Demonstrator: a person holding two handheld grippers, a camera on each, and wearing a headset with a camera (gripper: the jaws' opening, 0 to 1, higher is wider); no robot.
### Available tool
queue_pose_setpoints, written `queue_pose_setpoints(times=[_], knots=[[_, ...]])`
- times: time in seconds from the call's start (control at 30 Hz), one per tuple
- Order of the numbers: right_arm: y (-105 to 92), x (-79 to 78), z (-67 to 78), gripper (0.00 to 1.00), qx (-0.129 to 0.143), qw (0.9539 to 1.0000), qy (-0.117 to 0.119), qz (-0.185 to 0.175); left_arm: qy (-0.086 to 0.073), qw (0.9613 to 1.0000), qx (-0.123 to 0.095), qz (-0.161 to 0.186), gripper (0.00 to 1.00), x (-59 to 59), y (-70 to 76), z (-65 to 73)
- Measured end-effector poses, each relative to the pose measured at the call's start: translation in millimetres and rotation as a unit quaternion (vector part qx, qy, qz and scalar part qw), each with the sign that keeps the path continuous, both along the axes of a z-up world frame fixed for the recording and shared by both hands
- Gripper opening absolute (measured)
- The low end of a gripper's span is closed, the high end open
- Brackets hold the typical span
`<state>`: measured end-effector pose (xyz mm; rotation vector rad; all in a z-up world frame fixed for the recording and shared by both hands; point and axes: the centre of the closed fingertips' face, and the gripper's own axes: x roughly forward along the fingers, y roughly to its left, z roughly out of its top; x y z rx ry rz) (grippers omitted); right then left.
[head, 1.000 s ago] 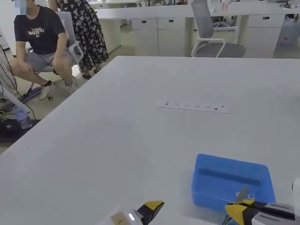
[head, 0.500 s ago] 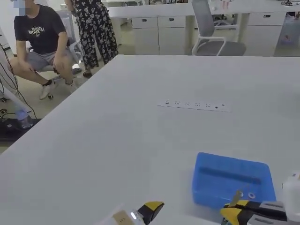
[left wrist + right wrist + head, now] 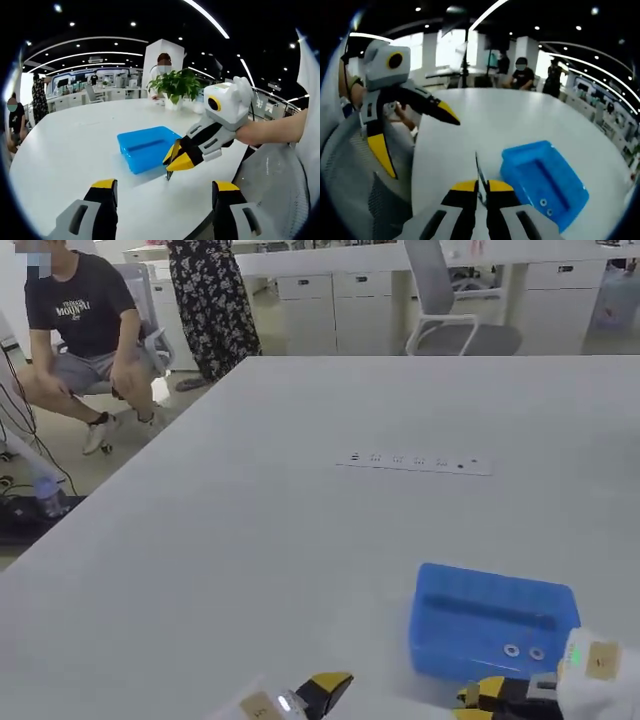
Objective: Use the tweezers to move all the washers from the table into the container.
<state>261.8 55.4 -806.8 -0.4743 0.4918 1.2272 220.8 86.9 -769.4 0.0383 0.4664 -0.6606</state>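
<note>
Blue container (image 3: 495,585) sits close to the near edge of the worktop (image 3: 250,540), towards the right corner. Two washers (image 3: 511,650) lie in it by its near wall. Power strip (image 3: 415,464) is mid-worktop, well apart. Left tongs (image 3: 328,687) and right tongs (image 3: 482,697) poke in at the near edge. You can't read their jaws from the head view.

Left gripper view: your left tongs (image 3: 164,184) are spread wide with nothing between them. The right tongs (image 3: 175,160) come in from the right, clamped on the tweezers (image 3: 169,174), tip down over the worktop just beside the container's (image 3: 145,150) corner.

Right gripper view: the right tongs (image 3: 479,186) are pinched tight on the tweezers (image 3: 477,167), whose tip sits over bare worktop beside the container (image 3: 520,162). Both washers (image 3: 543,202) are at the far end of its floor. I can't tell whether any washers are left on the worktop.

Risks, my read:
- The tweezers are thin, so side load on the tip could twist them in the jaws and you lose aim.
- The tip is right at the container corner. Catch the wall and you shove the container towards the near edge.
- Nothing is steadying the container, and your left tongs are free to do it.
- Flat washers can skid off a steep tip.
</note>
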Motion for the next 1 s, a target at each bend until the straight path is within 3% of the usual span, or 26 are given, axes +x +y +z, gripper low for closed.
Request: queue_pose_setpoints(times=[0.2, 0.33, 0.53, 0.7, 1.0], knots=[[-8.3, 10.4, 1.8, 0.02, 0.009, 0.9989, 0.027, -0.038, -0.001, 1.0000, -0.001, 0.003, 0.78, 0.6, 0.3, 1.1], [-8.2, 13.7, 14.6, 0.03, 0.069, 0.9930, 0.068, -0.067, -0.001, 1.0000, -0.001, 0.005, 0.78, 1.0, 0.1, 2.0], [-12.4, 16.6, 25.7, 0.03, 0.073, 0.9925, 0.064, -0.074, -0.001, 1.0000, -0.001, 0.004, 0.78, 1.2, 0.0, 1.7], [-9.7, 18.6, 42.0, 0.03, 0.104, 0.9881, 0.076, -0.084, -0.002, 1.0000, 0.001, 0.004, 0.78, 1.4, 0.4, 1.4], [-6.9, 26.0, 73.2, 0.03, 0.143, 0.9836, 0.068, -0.087, -0.001, 1.0000, 0.004, 0.003, 0.77, 1.1, 1.0, 0.4]])
